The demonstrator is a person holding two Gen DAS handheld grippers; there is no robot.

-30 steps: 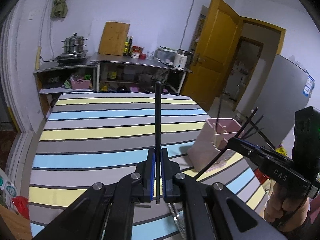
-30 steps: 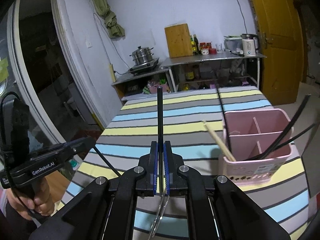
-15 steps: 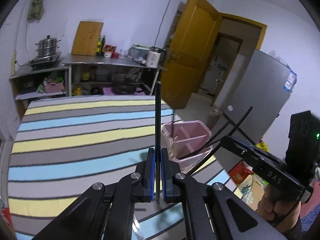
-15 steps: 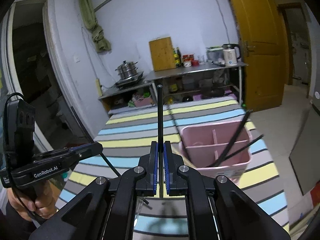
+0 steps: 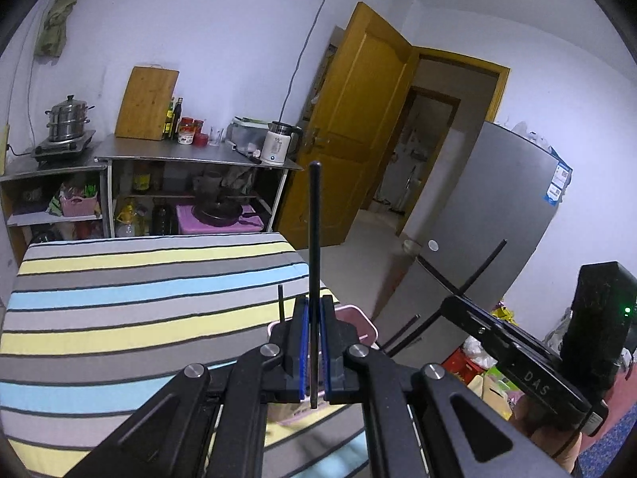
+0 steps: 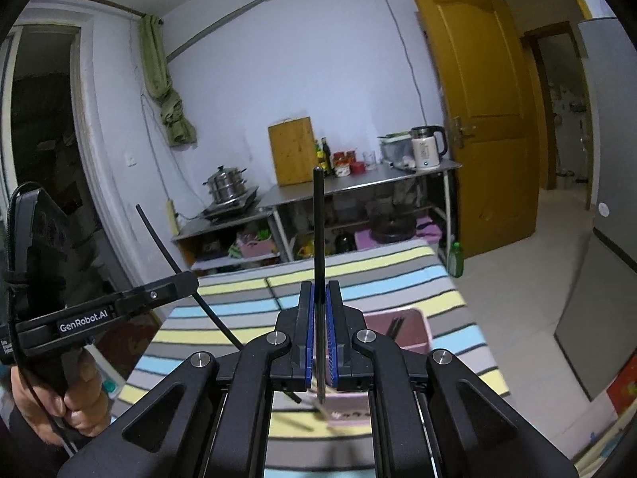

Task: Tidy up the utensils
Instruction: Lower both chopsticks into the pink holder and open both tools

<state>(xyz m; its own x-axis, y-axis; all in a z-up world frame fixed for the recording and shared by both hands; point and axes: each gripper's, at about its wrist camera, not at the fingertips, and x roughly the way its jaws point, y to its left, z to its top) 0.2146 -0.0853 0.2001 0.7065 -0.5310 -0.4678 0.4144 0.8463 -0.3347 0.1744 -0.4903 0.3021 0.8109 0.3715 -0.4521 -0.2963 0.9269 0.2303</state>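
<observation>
Left wrist: left gripper (image 5: 313, 348) clamped chopstick (image 5: 314, 239) at centre | right gripper (image 6: 319, 332) likewise gripped a chopstick (image 6: 318, 231) | step: carrying both to bin (image 5: 368, 328) | next: tip downward, release.

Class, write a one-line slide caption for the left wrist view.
Left gripper shut on a black chopstick above the pink holder on the striped table.
</observation>
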